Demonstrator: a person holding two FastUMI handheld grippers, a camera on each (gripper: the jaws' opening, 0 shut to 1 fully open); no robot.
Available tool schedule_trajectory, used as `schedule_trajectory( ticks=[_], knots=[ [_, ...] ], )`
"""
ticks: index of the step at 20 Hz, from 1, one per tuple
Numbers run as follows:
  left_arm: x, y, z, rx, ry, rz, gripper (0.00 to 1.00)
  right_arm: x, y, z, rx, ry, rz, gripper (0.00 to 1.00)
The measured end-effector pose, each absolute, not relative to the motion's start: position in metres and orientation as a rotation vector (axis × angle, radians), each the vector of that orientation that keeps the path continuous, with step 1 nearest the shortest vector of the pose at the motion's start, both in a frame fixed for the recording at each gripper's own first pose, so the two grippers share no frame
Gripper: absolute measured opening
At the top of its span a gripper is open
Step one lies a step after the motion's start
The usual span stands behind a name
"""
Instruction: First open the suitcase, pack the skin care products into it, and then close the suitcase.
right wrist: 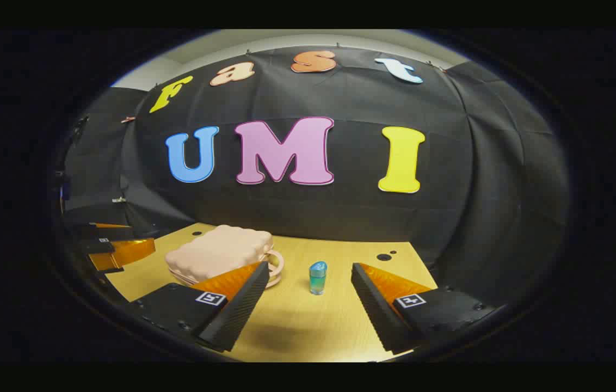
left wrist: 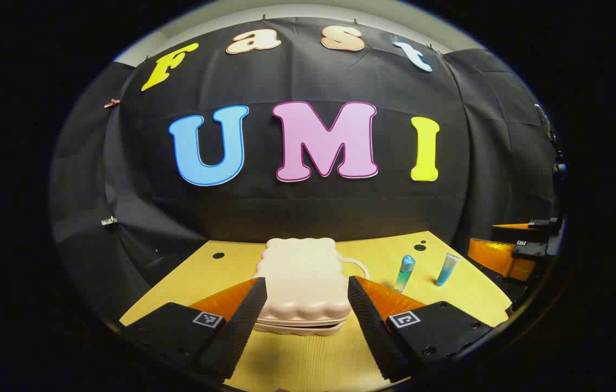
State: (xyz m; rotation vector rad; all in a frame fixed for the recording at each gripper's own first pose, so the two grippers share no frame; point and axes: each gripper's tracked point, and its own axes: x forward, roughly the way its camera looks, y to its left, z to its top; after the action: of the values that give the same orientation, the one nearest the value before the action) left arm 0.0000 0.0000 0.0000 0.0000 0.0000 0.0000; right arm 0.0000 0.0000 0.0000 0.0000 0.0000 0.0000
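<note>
A closed pale pink suitcase (left wrist: 302, 277) lies flat on the yellow wooden table (left wrist: 297, 359), its handle (left wrist: 361, 265) pointing right. My left gripper (left wrist: 307, 280) is open, its two fingers flanking the suitcase's near end. To the right of the case stand a small blue-green bottle (left wrist: 404, 272) and a light blue tube (left wrist: 447, 269). In the right gripper view, my right gripper (right wrist: 310, 267) is open and holds nothing, with the bottle (right wrist: 318, 276) standing just beyond its fingertips and the suitcase (right wrist: 221, 251) to the left.
The right gripper (left wrist: 515, 247) shows at the table's right edge in the left gripper view. The left gripper (right wrist: 117, 247) shows at the far left in the right gripper view. Small round holes (left wrist: 419, 246) mark the tabletop's far corner. Black cloth walls surround the table.
</note>
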Motion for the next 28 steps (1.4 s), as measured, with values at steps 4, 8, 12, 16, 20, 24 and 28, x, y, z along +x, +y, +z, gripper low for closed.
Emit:
schedule_trajectory(
  ticks=[4, 8, 12, 16, 20, 24, 28],
  knots=[
    [0.001, 0.001, 0.002, -0.003, -0.003, 0.020, 0.95, -0.001, -0.011, -0.003, 0.005, 0.010, -0.019, 0.97],
    [0.001, 0.004, 0.010, -0.007, -0.002, 0.037, 0.95, -0.005, -0.012, 0.002, 0.010, 0.023, -0.020, 0.96],
    [-0.006, 0.018, 0.022, 0.002, -0.012, 0.062, 0.95, -0.008, -0.009, 0.018, 0.028, -0.009, -0.032, 0.96],
    [-0.012, 0.022, 0.030, -0.006, -0.036, 0.025, 0.95, -0.011, -0.003, 0.030, 0.004, -0.009, -0.055, 0.97],
    [-0.010, 0.004, 0.033, -0.054, -0.034, -0.087, 0.95, -0.020, -0.012, 0.052, -0.030, -0.058, -0.115, 0.96],
    [0.011, -0.032, 0.031, -0.089, 0.000, -0.215, 0.96, -0.036, -0.027, 0.060, -0.020, -0.061, -0.167, 0.97],
    [0.053, -0.073, 0.029, -0.123, 0.062, -0.282, 0.96, -0.044, -0.056, 0.080, -0.082, -0.117, -0.184, 0.96]
  ],
)
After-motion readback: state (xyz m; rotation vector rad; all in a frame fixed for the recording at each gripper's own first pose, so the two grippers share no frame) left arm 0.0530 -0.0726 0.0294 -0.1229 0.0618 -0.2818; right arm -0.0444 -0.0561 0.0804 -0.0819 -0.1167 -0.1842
